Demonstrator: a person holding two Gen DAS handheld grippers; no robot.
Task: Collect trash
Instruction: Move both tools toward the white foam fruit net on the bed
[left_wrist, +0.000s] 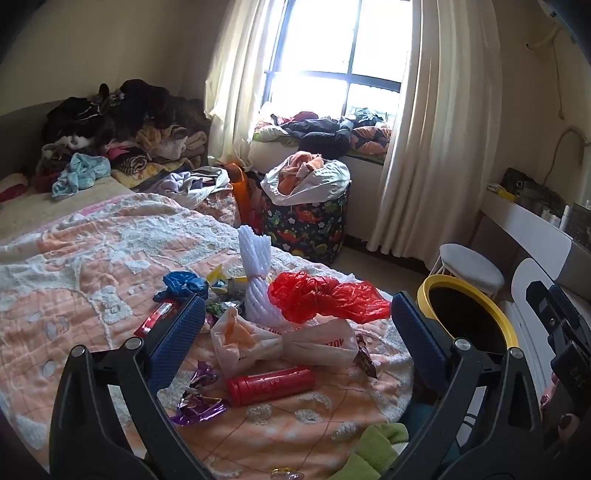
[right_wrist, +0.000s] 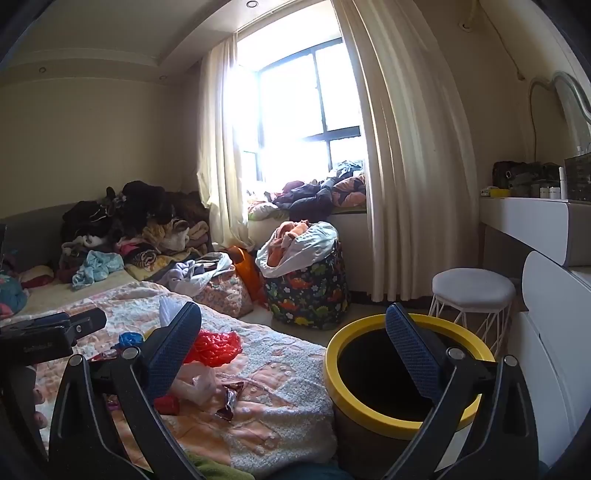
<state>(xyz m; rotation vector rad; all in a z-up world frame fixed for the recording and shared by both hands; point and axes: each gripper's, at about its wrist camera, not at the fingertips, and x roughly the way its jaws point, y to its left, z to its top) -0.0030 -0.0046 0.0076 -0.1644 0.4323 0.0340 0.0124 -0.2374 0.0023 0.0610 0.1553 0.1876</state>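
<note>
Trash sits clustered on the near corner of the bed (left_wrist: 92, 240), which is covered by a peach-and-white textured blanket. In the left wrist view: red plastic bag (left_wrist: 325, 299) at centre, white foam net sleeve (left_wrist: 255, 273) upright just at its 9 o'clock, blue crumpled bag (left_wrist: 183, 284) further out at 9 o'clock, knotted white-orange plastic bag (left_wrist: 280, 343) at the red bag's 6 o'clock, red cylindrical tube (left_wrist: 271, 384) lying flat below that, purple foil wrapper (left_wrist: 199, 402) at the tube's 8 o'clock, dark snack wrapper (left_wrist: 365, 360) at its 2 o'clock.

Left gripper (left_wrist: 299, 332) jaws spread wide, nothing between the pads, hovering over the pile and angled down. Right gripper (right_wrist: 293, 339) also wide open and empty, one finger over the bed edge, the other over the bin.

Yellow-rimmed bin (right_wrist: 402, 421) stands on the floor touching the bed's corner, at 3 o'clock of the trash; inside dark, contents cannot tell.

Room: window (right_wrist: 306, 122) at 12 o'clock with cream curtains (right_wrist: 406, 166), clothes heaped on the sill and at the bed's head, dinosaur-print hamper (right_wrist: 310, 291) stuffed with laundry beside the bed, white stool (right_wrist: 472, 291) at 2 o'clock by a white vanity counter (right_wrist: 524, 221). Green cloth (left_wrist: 376, 446) at the bottom edge.
</note>
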